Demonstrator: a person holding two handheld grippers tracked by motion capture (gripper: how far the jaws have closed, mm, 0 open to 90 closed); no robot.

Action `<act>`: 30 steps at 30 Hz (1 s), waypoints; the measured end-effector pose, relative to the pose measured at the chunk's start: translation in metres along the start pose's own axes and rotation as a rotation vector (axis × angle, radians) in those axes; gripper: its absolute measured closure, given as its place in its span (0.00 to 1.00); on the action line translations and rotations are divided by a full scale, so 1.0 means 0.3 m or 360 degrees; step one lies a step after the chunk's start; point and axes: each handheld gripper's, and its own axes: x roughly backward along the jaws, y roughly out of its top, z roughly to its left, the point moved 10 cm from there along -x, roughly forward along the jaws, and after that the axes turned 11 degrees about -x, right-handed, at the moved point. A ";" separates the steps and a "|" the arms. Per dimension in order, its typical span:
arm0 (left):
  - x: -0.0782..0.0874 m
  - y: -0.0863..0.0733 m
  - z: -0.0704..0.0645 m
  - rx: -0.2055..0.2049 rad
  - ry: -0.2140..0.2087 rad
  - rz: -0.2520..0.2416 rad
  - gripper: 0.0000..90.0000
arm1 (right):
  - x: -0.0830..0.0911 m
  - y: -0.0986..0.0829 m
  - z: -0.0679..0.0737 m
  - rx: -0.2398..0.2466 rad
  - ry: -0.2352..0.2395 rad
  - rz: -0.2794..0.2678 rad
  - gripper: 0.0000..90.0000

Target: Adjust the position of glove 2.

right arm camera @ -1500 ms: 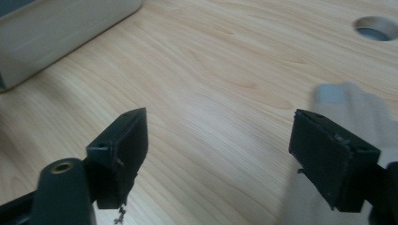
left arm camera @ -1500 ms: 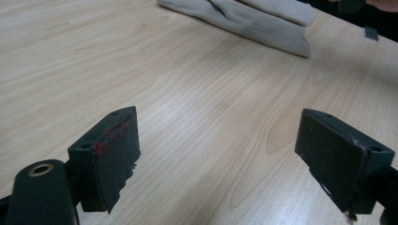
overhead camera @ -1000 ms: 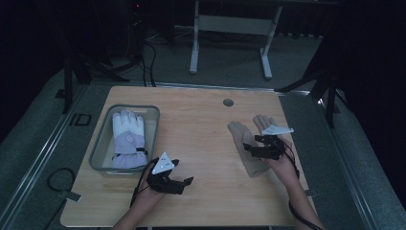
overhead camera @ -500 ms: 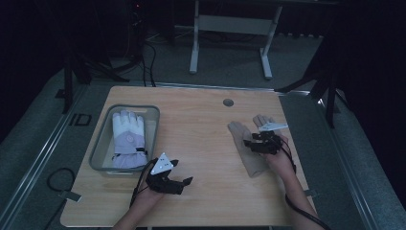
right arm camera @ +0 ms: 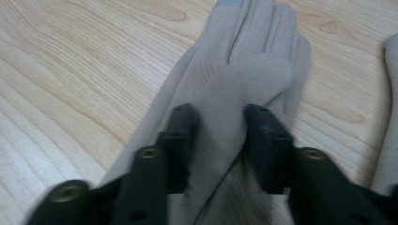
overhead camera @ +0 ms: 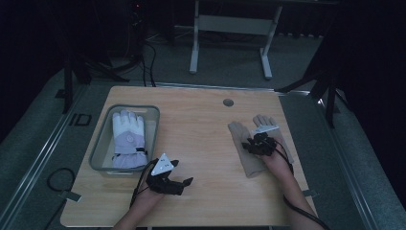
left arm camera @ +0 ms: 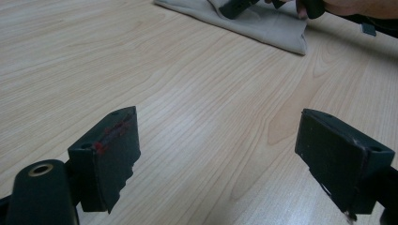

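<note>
This looks like a lab or test room set up for recording. A plain wooden table (overhead camera: 191, 143) with a cable hole (overhead camera: 228, 102) at 12 o'clock stands on grey carpet (overhead camera: 43, 143), with dark surroundings. A white metal frame (overhead camera: 230, 28) stands beyond it at 12 o'clock, black stand legs (overhead camera: 72, 81) at 10 and 2 o'clock (tripods, perhaps), and loose cables (overhead camera: 148, 62) trail over the floor.

The letters "ID" stand on the floor mat (overhead camera: 48, 143) just beside the table's (overhead camera: 201, 120) left edge; nothing else is readable.
</note>
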 end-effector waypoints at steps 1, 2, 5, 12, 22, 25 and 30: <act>-0.001 -0.001 0.000 -0.0001 0.0000 0.0002 0.16 | 0.000 -0.001 0.005 -0.0015 -0.0007 0.0001 0.81; -0.001 -0.001 0.000 -0.0004 0.0002 0.0003 0.16 | 0.001 -0.001 0.010 -0.0058 -0.0008 -0.0002 0.83; -0.002 0.000 0.000 0.0001 0.0004 0.0000 0.16 | 0.003 -0.002 0.027 -0.0137 -0.0019 -0.0014 0.85; -0.001 0.005 0.000 0.0001 0.0009 -0.0008 0.16 | 0.046 0.050 0.136 -0.0338 -0.0010 -0.0114 0.86; 0.007 0.016 -0.003 -0.0007 0.0011 -0.0038 0.16 | 0.113 0.137 0.276 -0.0525 -0.0077 -0.0238 0.86; 0.006 0.016 -0.005 -0.0011 0.0011 -0.0040 0.16 | 0.102 0.134 0.300 -0.0592 -0.0070 -0.0253 0.86; 0.004 0.017 -0.008 -0.0012 0.0010 -0.0040 0.16 | 0.042 0.096 0.311 -0.0613 -0.0076 -0.0208 0.85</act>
